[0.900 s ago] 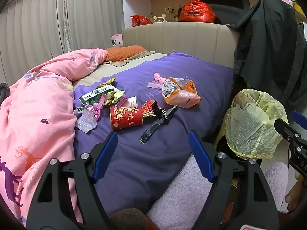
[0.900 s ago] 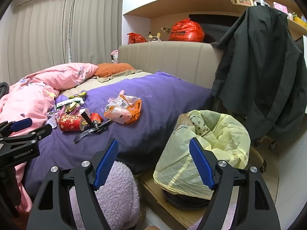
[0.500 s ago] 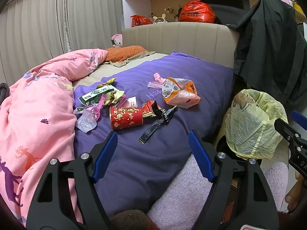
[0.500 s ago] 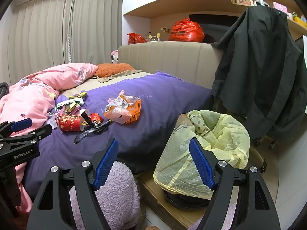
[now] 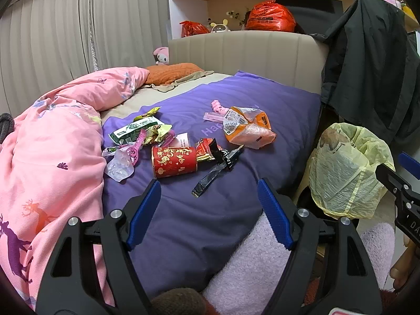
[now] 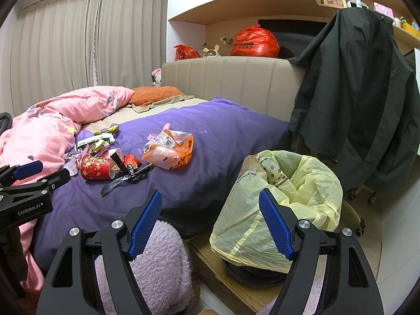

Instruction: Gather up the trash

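Trash lies on the purple blanket [image 5: 183,218]: a red paper cup [image 5: 174,161] on its side, a black wrapper [image 5: 215,173], an orange plastic bag [image 5: 248,128], a green packet [image 5: 134,130] and several small wrappers. A bin lined with a yellow bag [image 5: 346,168] stands right of the bed; it also shows in the right wrist view [image 6: 286,197]. My left gripper [image 5: 210,210] is open and empty, above the blanket's near edge, short of the cup. My right gripper [image 6: 210,220] is open and empty, near the bin's left side. The cup [image 6: 95,168] and orange bag [image 6: 169,149] show there too.
A pink duvet [image 5: 52,152] is heaped left of the trash. A fluffy lilac cushion [image 6: 160,267] sits at the bed's foot. A dark jacket [image 6: 362,105] hangs on a chair right of the bin. The beige headboard [image 5: 249,55] holds red bags.
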### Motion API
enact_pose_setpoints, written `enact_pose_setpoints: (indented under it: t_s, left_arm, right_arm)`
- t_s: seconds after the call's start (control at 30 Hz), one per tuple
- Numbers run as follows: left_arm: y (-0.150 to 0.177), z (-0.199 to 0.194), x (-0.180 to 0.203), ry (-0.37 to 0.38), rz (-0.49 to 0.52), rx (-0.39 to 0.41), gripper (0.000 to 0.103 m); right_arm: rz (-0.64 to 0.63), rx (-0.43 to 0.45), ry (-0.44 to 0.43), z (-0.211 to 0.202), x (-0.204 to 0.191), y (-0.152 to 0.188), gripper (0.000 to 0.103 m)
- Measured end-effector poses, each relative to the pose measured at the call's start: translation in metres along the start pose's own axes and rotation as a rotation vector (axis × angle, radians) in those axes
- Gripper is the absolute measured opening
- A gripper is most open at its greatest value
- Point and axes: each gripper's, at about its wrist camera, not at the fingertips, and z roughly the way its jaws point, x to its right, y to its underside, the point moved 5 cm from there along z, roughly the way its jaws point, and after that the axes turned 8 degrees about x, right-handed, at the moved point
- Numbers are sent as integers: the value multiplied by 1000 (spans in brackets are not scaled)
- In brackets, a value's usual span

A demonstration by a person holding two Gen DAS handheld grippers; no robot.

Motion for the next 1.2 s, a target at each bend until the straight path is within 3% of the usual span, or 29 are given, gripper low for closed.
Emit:
enact_pose_setpoints:
  t_s: [1.2]
  left_arm:
    - [0,1,1,0,-2,1,72]
  right_arm:
    - [1,3,1,-1,1,-1,72]
